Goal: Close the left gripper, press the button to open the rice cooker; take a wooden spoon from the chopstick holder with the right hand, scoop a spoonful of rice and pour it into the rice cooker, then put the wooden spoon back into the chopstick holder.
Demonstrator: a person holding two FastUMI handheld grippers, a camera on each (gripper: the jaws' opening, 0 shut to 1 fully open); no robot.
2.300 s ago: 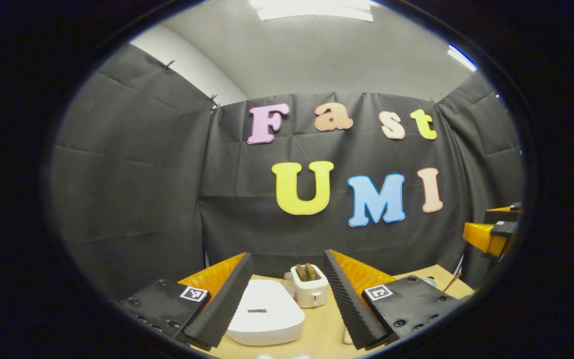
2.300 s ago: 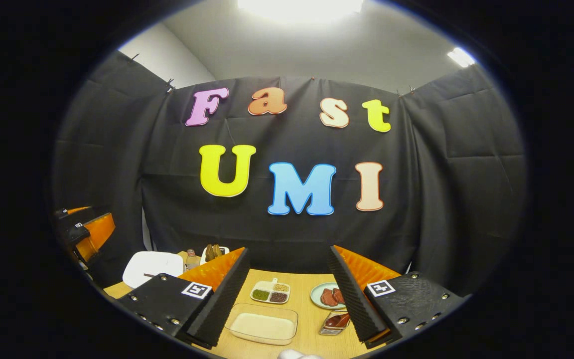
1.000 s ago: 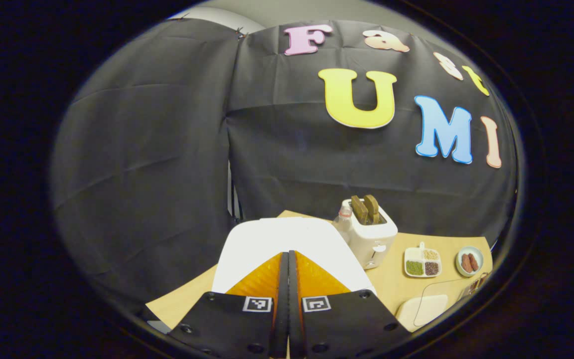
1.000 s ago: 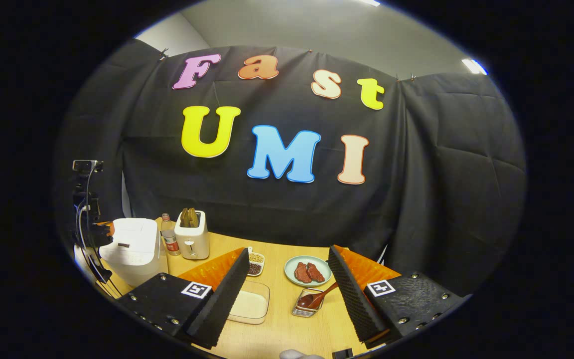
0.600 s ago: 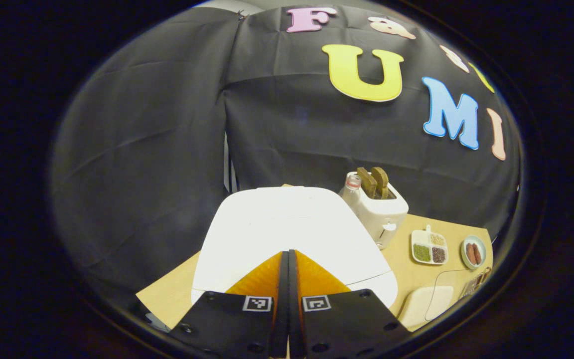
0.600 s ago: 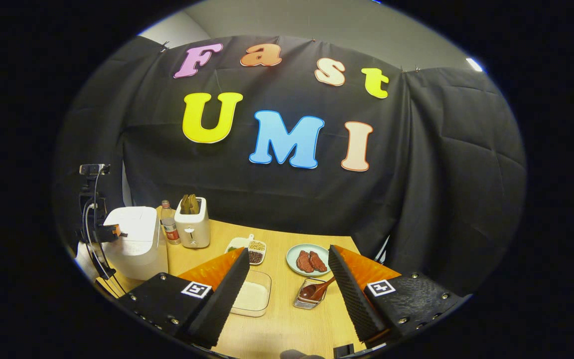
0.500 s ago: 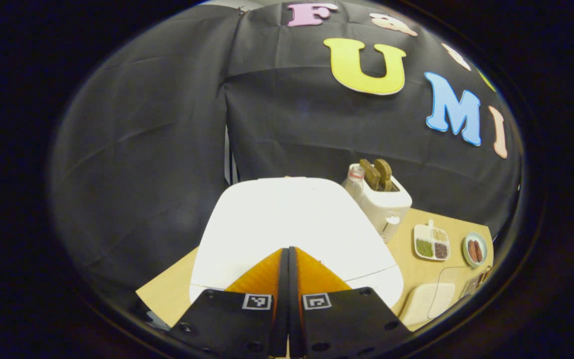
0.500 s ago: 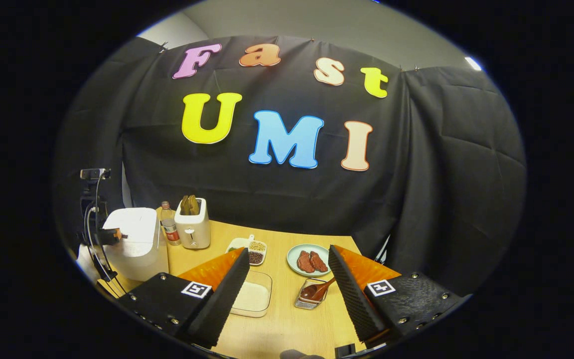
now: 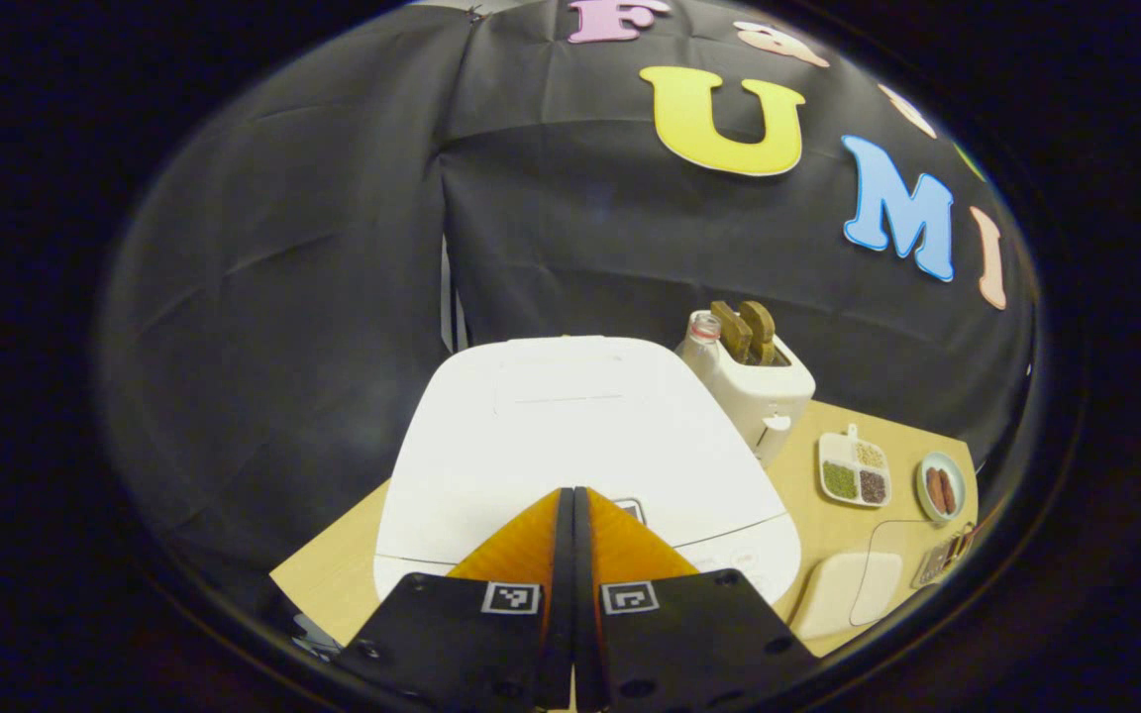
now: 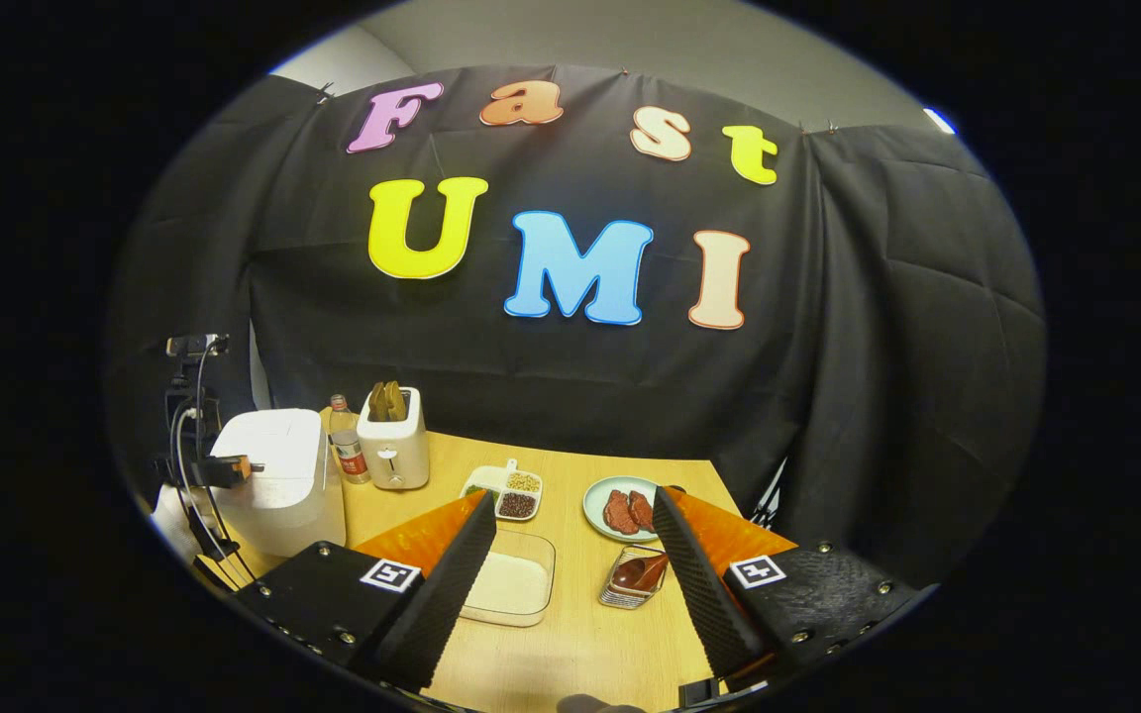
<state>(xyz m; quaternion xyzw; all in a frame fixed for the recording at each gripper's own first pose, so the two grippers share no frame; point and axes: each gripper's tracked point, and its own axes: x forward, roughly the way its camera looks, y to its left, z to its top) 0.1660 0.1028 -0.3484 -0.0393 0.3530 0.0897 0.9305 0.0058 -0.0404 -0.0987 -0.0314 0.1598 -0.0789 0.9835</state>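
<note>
Now | wooden table (image 10: 570, 634), black-cloth booth | left gripper (image 9: 571, 500) fingers together over rice cooker (image 9: 551, 426) | right gripper (image 10: 570, 525) spread

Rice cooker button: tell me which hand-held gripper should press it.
Left. The left hand-held gripper is shut, its tips over the rice cooker front edge; the right hand-held gripper hangs open over the table.

No legible text; square coded markers on left gripper (image 9: 571, 492) and right gripper (image 10: 573, 503) fingers.

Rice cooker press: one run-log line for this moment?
left gripper: jaws shut, tips at rice cooker front | lid down | right gripper: jaws open, empty
</note>
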